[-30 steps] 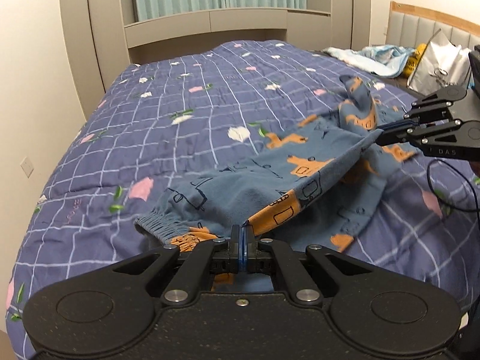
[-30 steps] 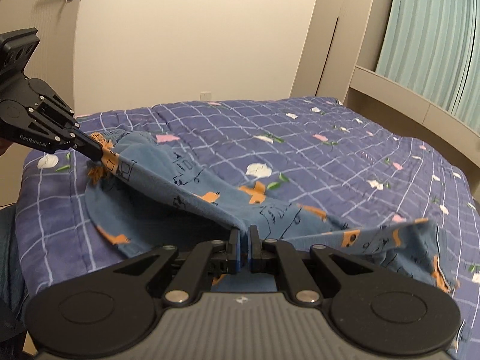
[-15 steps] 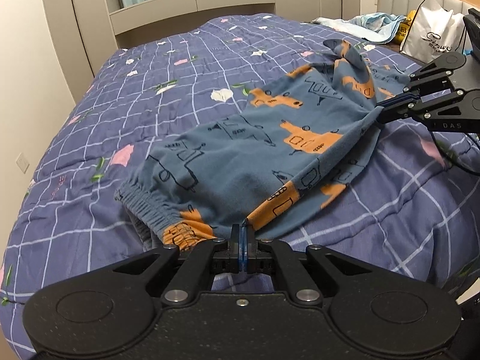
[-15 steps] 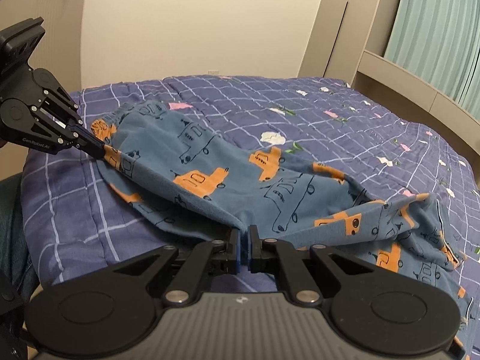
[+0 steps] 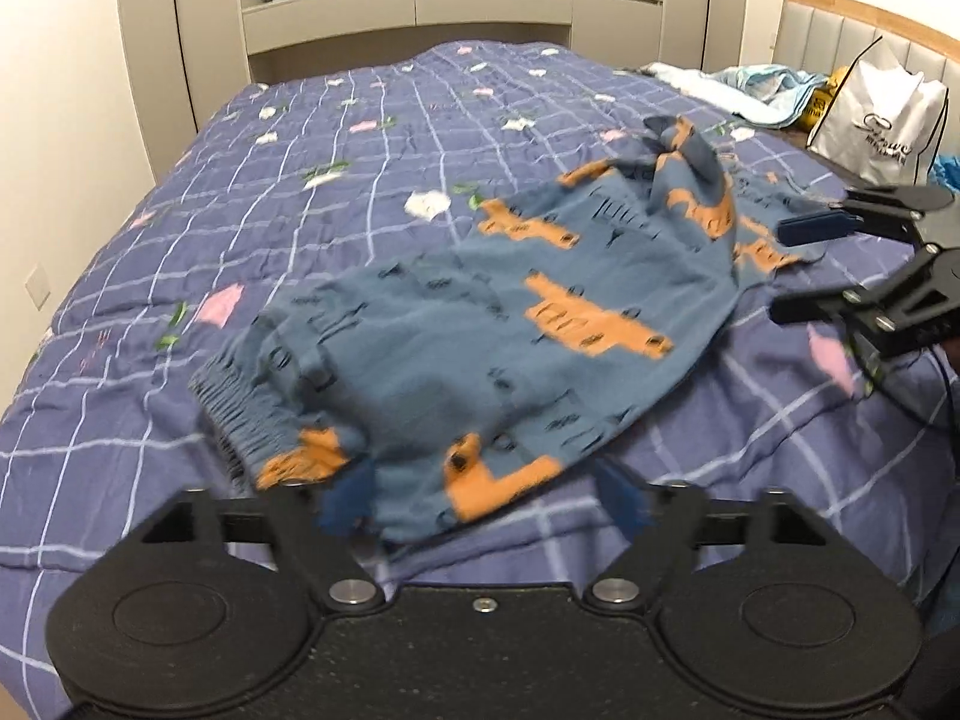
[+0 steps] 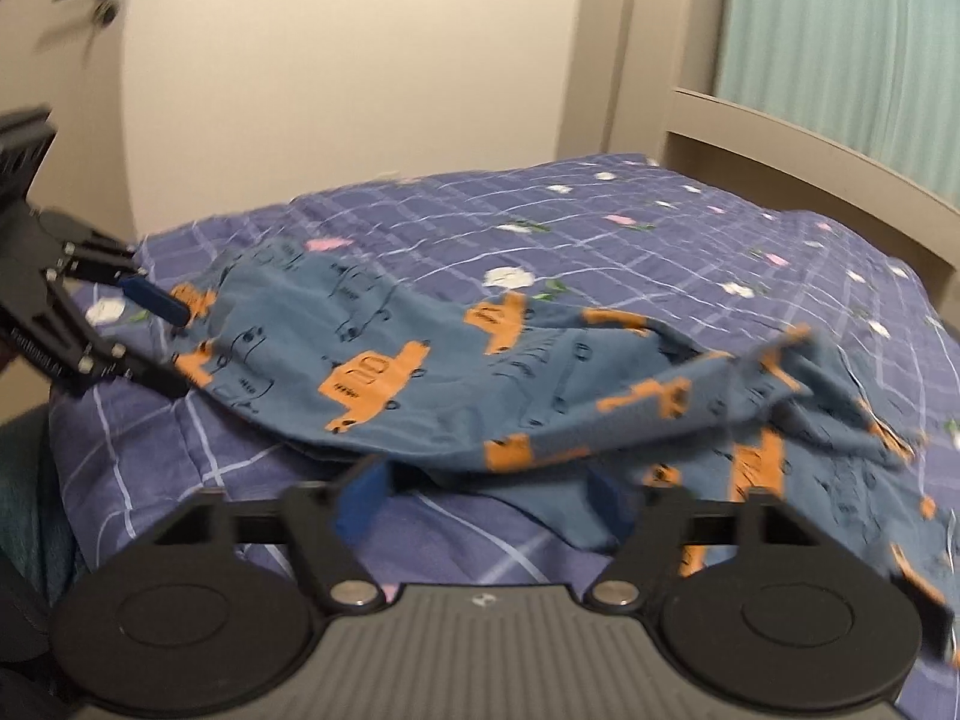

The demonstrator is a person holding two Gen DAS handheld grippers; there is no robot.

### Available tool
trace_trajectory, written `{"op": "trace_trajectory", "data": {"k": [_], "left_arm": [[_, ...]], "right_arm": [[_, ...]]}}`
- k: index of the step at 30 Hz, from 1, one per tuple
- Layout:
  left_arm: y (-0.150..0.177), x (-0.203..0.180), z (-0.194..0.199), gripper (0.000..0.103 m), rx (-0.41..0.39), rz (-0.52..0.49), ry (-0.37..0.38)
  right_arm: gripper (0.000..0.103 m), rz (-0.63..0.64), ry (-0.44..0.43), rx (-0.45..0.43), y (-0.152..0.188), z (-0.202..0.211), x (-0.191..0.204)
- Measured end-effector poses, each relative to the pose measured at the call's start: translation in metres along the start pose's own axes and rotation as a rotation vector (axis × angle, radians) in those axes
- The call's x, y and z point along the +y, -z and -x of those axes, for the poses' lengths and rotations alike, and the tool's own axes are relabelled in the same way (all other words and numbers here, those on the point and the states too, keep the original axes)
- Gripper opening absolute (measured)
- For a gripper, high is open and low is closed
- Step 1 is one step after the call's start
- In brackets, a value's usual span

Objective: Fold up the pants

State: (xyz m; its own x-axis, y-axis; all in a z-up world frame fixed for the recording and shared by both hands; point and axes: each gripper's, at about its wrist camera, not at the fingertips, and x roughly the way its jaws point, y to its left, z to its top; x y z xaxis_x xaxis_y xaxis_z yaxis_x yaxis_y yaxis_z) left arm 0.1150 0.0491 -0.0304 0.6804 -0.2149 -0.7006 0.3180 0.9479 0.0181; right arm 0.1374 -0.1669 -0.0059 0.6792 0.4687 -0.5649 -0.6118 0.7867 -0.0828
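From the left wrist view we see the left gripper [image 5: 483, 498] with its jaws spread wide; a second ago they were clenched on the near edge of the pants [image 5: 480, 324], and they have just been opening. The cloth's edge still lies between the blue fingers [image 5: 345, 501] but they no longer press on it. The pants now lie on the bed [image 5: 360, 138], spread flatter than before, with the elastic waistband at the lower left and a bunched, raised fold toward the far right. At the right edge we see the right gripper [image 5: 798, 267], its jaws likewise parted, just beside the pants' far edge, where earlier it pinched the fabric. A white bag [image 5: 876, 120] stands by the headboard.

From the right wrist view, the right gripper [image 6: 486, 492] has released too: its jaws have just been opening, and the pants [image 6: 456, 372] drape between them unpressed. The garment rests across the bed [image 6: 660, 228], crumpled at the right, lower than half a second ago. At the left, the left gripper [image 6: 162, 348] shows parted jaws at the pants' waistband end.
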Motion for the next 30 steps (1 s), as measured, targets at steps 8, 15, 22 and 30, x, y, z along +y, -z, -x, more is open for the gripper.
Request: {"op": "trace_trajectory", "data": {"k": [8,15,22,30], "left_arm": [[-0.032,-0.045,-0.022,0.102,-0.085,0.000,0.020],[-0.075,-0.102,-0.052,0.102,-0.169,0.022,0.085],[-0.112,-0.140,-0.087,0.102,-0.173,0.023,0.105],[-0.124,-0.156,-0.106,0.102,-0.163,0.023,0.132]], "right_arm": [[0.103,-0.257,0.149,-0.036,0.025,0.041,-0.055],[0.103,-0.544,0.296,-0.023,0.058,0.072,-0.131],[0.103,-0.798,0.344,0.028,0.089,0.079,-0.220],[0.074,-0.822,0.407,0.061,0.093,0.061,-0.269]]}}
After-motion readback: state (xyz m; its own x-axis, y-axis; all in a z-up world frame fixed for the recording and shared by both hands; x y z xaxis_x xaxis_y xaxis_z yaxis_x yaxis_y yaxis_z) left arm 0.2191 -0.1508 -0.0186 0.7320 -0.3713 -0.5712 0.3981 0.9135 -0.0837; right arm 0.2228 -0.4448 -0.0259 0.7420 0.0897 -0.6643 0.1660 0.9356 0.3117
